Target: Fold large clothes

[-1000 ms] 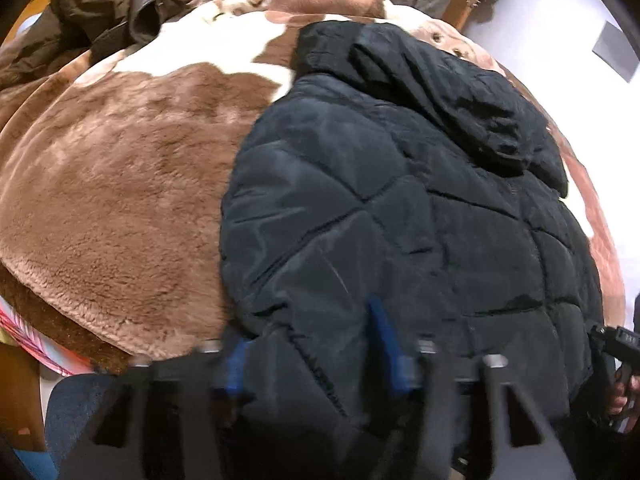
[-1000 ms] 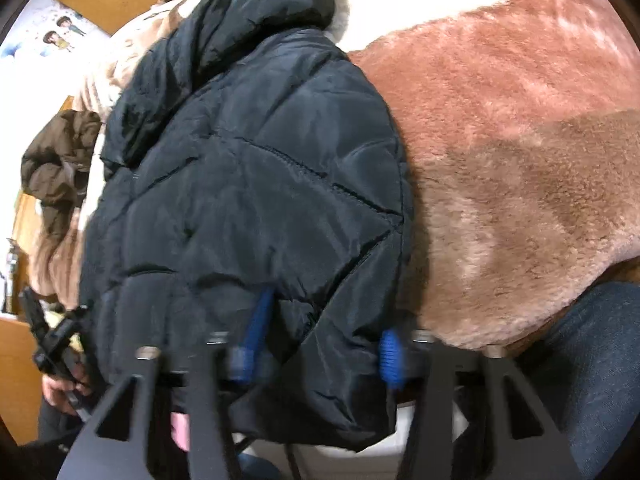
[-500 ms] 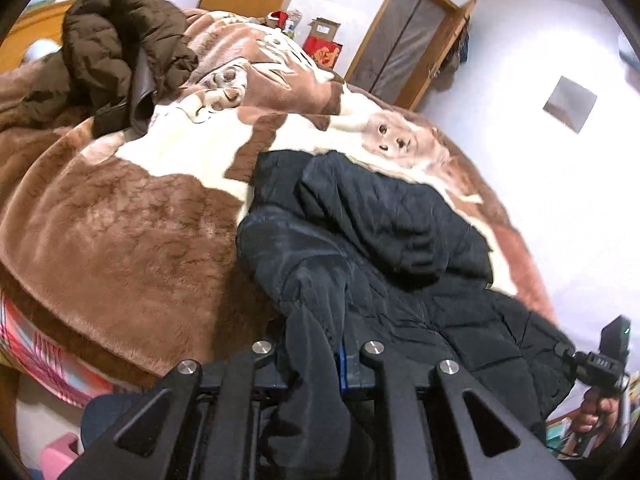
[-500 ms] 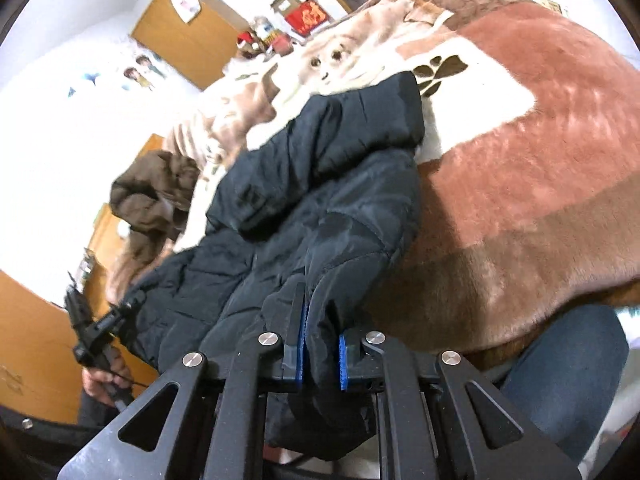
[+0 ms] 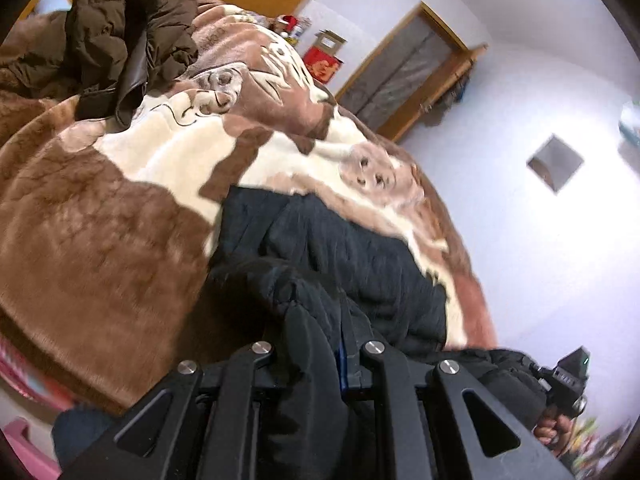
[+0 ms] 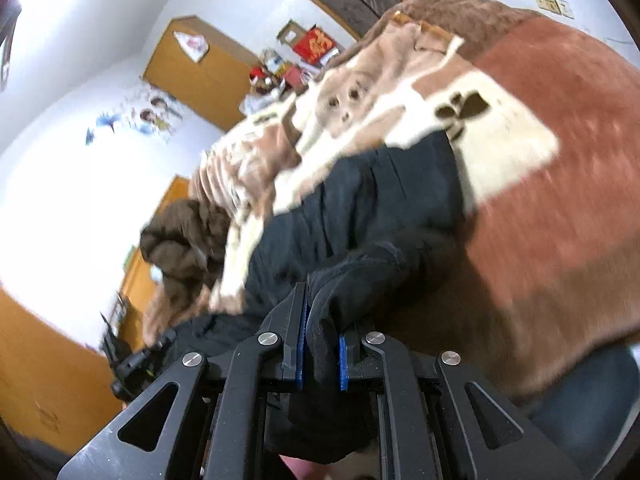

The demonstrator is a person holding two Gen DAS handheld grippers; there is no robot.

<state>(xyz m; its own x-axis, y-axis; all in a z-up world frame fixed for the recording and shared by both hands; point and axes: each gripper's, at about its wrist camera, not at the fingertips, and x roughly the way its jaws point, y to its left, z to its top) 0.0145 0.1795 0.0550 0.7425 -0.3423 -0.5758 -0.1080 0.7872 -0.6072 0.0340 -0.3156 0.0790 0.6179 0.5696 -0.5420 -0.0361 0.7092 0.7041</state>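
A black quilted jacket [image 5: 352, 252] lies on the brown and cream plush blanket [image 5: 96, 216], its near hem lifted off the bed. My left gripper [image 5: 320, 344] is shut on one corner of that hem; black cloth bulges between its blue pads. My right gripper [image 6: 320, 344] is shut on the other hem corner of the black jacket [image 6: 380, 200], cloth pinched between the pads. The right gripper [image 5: 568, 380] and its holding hand show low right in the left wrist view. The left gripper [image 6: 140, 360] shows low left in the right wrist view.
A brown padded coat [image 5: 124, 28] lies heaped at the far left of the bed, also seen as a brown coat [image 6: 184, 240]. A wooden door frame [image 5: 412, 72] and white wall stand beyond. Clutter and a red box [image 6: 314, 46] sit past the bed. A dark-trousered leg [image 6: 592, 412] is at lower right.
Both grippers closed on the jacket's near hem and rose, lifting it off the blanket. The views tilted up, so the jacket now looks smaller and the room walls show.
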